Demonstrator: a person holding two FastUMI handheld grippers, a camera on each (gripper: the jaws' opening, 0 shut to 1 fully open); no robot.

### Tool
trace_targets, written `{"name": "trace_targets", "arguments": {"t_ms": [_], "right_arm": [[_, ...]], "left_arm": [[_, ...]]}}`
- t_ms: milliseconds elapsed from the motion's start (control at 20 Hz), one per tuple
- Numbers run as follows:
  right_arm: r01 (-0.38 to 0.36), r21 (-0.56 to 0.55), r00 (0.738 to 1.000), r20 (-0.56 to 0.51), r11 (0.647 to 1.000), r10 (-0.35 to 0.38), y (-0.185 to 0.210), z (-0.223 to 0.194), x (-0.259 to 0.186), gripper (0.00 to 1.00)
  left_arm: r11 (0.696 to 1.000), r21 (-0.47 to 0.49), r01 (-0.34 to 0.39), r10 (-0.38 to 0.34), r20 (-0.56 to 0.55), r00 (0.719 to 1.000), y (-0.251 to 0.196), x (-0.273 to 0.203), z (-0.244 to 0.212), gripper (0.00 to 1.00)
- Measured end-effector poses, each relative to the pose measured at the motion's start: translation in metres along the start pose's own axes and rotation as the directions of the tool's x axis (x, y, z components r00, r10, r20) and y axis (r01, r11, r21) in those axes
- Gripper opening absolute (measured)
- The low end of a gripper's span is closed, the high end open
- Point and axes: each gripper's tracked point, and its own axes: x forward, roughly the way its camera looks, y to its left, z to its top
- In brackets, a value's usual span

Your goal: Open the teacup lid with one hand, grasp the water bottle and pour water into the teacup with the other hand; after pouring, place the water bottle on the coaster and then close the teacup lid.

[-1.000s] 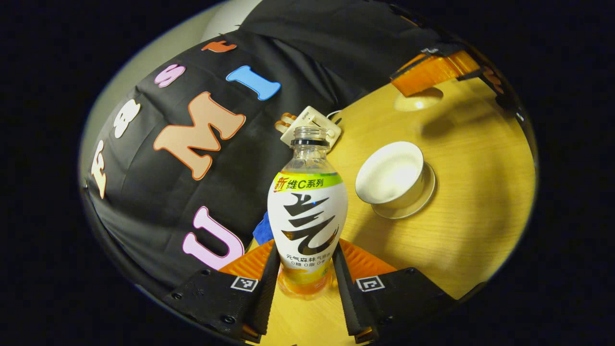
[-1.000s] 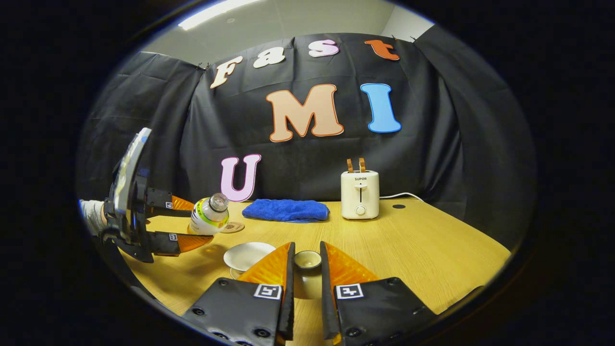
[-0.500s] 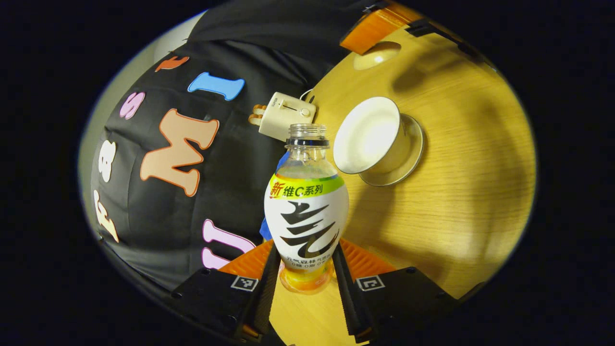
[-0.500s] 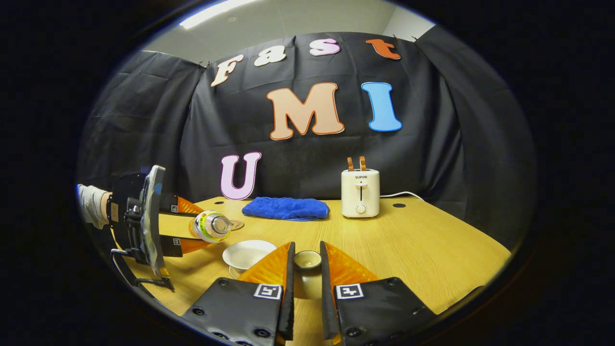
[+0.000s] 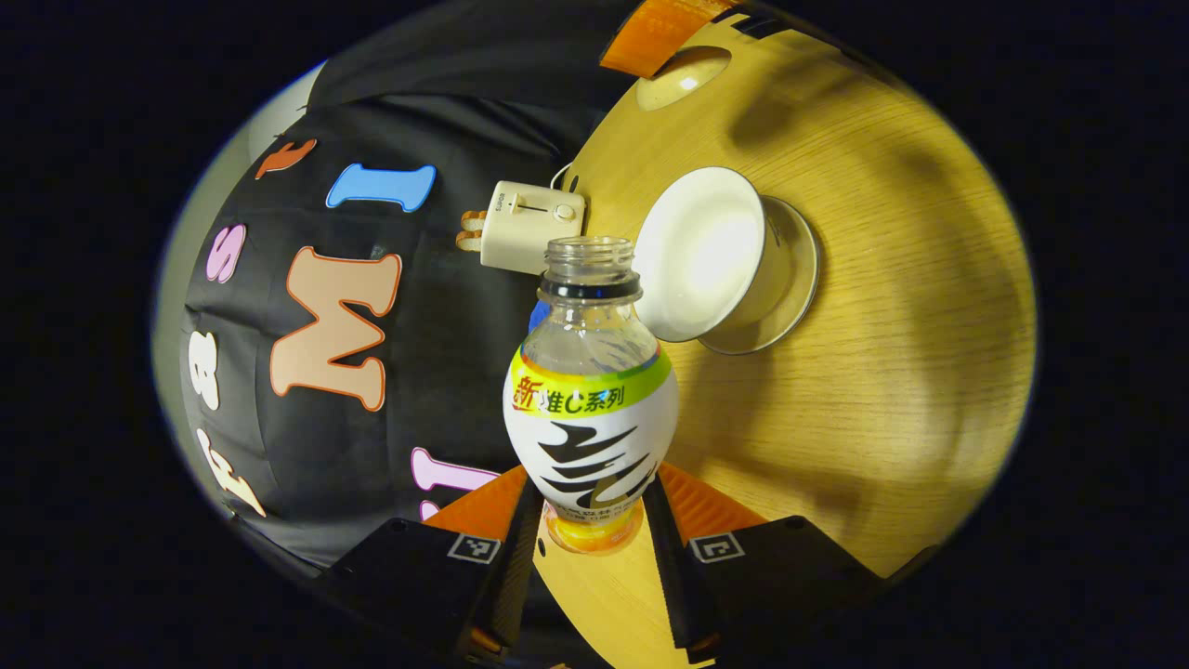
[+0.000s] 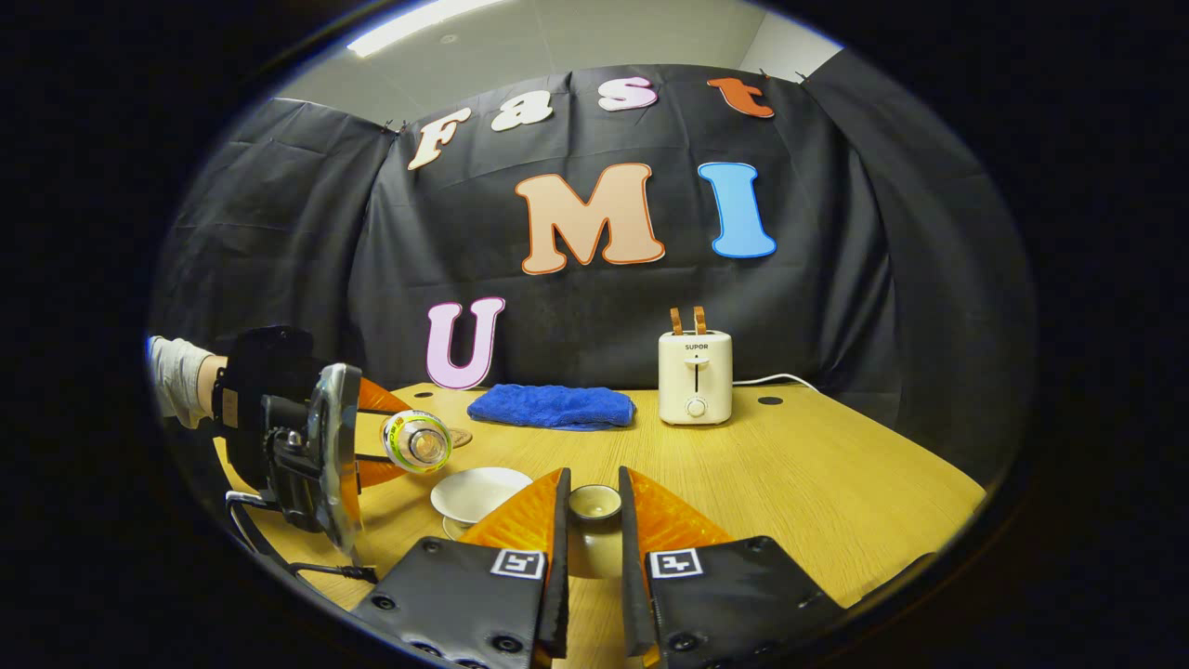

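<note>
My left gripper [image 5: 593, 525] is shut on the uncapped water bottle [image 5: 591, 409], low on its body. In the right gripper view the bottle [image 6: 417, 442] lies nearly level, held by the left gripper [image 6: 379, 440], its mouth just above and left of the open white teacup [image 6: 478, 492]. The teacup [image 5: 706, 251] stands on its saucer [image 5: 801, 279] right beside the bottle's mouth. I see no stream of water. My right gripper [image 6: 592, 520] is shut on the teacup lid [image 6: 594, 504], held right of the cup. The round coaster [image 6: 458, 436] lies behind the bottle.
A folded blue towel [image 6: 553, 406] and a white toaster [image 6: 695, 376] with its cord stand at the back of the wooden table [image 6: 817, 474]. A person's sleeve [image 6: 176, 390] reaches in from the left. The table's right half is bare wood.
The left gripper has tipped the bottle further over, from slanted to nearly level, and carried its mouth closer to the teacup. The right gripper and lid have stayed put.
</note>
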Motion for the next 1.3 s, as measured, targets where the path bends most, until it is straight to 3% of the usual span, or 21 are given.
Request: {"name": "trace_targets", "arguments": {"t_ms": [200,500,1300], "right_arm": [[-0.001,0.0,1.0,0.007,1.0,0.001,-0.001,0.002,-0.001,0.27],[0.009,0.007,1.0,0.015,1.0,-0.009,-0.006,0.006,-0.003,0.28],[0.002,0.012,1.0,0.012,1.0,-0.002,-0.006,0.007,-0.004,0.27]], "left_arm": [[0.998,0.058,-0.007,0.009,-0.028,1.0,0.007,0.0,0.004,0.52],[0.985,0.171,-0.021,0.035,-0.076,0.996,0.019,0.004,0.006,0.51],[0.899,0.437,-0.022,0.102,-0.162,0.982,0.046,-0.002,0.003,0.5]]}}
